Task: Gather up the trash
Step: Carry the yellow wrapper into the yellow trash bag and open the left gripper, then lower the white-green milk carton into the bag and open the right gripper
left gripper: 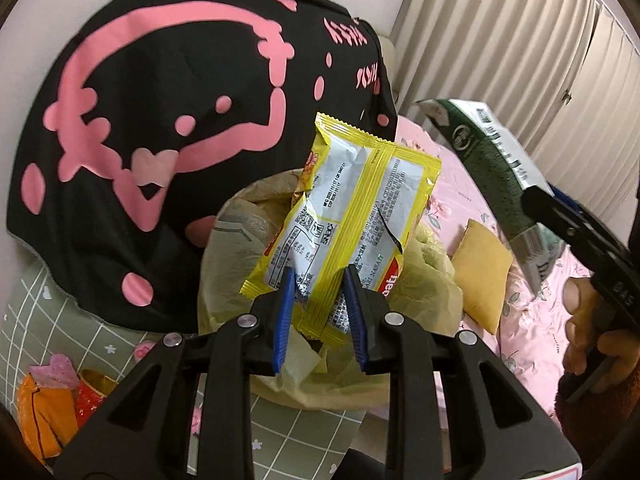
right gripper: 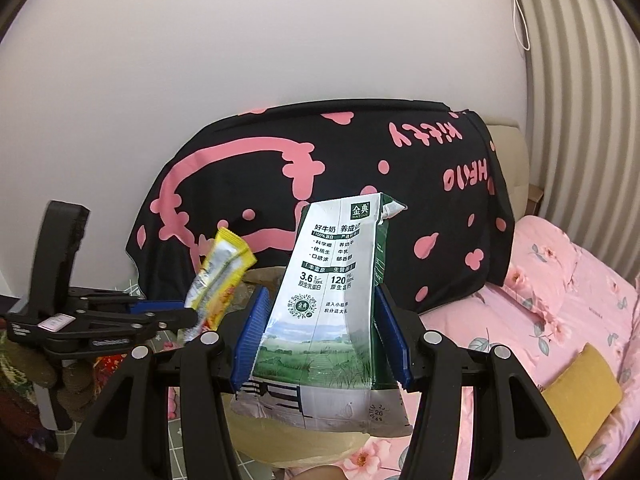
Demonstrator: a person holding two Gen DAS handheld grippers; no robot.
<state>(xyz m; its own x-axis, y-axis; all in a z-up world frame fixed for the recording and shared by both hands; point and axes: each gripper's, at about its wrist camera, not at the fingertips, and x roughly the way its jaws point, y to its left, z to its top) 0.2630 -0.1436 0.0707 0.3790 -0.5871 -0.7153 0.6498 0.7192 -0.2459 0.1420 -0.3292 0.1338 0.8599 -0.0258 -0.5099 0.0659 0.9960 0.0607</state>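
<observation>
**Materials and finishes**

A glossy, crinkled foil-plastic wrapper (left gripper: 340, 216) is seen. The milk carton (right gripper: 332, 304) is made of smooth printed card. Ribbed blue pads (left gripper: 285, 312) are set in matt black plastic jaws. The bag (left gripper: 420, 296) is thin yellowish film.

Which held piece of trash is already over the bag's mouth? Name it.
The yellow snack wrapper, pinched in the left gripper, hangs right above the open yellowish trash bag. The milk carton, clamped in the right gripper, is off to the side.
</observation>
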